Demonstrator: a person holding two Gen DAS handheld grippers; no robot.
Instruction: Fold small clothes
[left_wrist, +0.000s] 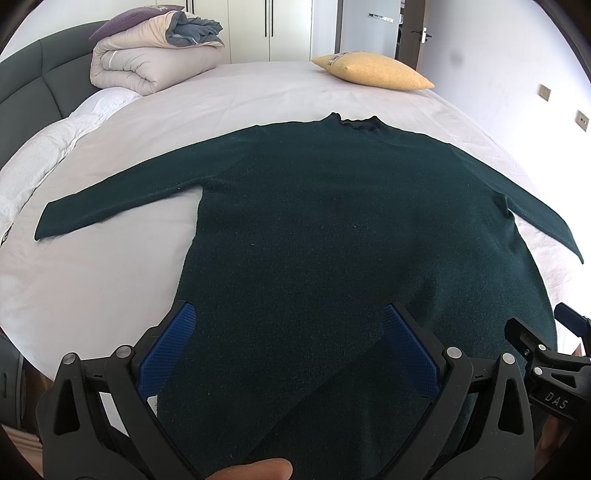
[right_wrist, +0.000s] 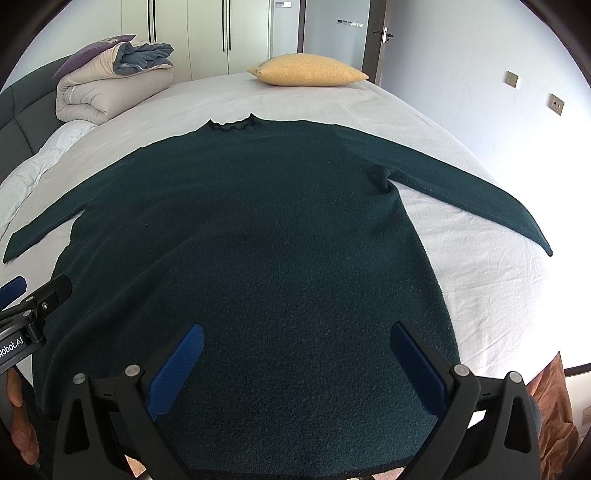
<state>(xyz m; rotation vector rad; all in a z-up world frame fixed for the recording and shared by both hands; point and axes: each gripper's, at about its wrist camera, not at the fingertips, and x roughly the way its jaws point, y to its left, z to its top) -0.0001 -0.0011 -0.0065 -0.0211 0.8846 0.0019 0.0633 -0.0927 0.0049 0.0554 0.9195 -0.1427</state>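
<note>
A dark green long-sleeved sweater (left_wrist: 332, 229) (right_wrist: 251, 240) lies flat on the bed, collar at the far end, both sleeves spread outward. My left gripper (left_wrist: 288, 317) hovers open over the hem's left part, blue pads wide apart, nothing between them. Over the hem's right part my right gripper (right_wrist: 295, 336) is open too, empty. Each gripper shows at the edge of the other's view: the right gripper (left_wrist: 546, 339), the left gripper (right_wrist: 33, 299). A fingertip (left_wrist: 255, 469) shows at the bottom of the left wrist view.
The bed's white sheet (left_wrist: 110, 280) (right_wrist: 480, 266) surrounds the sweater. A yellow pillow (left_wrist: 373, 70) (right_wrist: 310, 70) lies at the far edge. A folded duvet stack (left_wrist: 147, 55) (right_wrist: 107, 81) sits far left by the dark headboard (left_wrist: 26, 92). Wardrobe doors and a room door stand behind.
</note>
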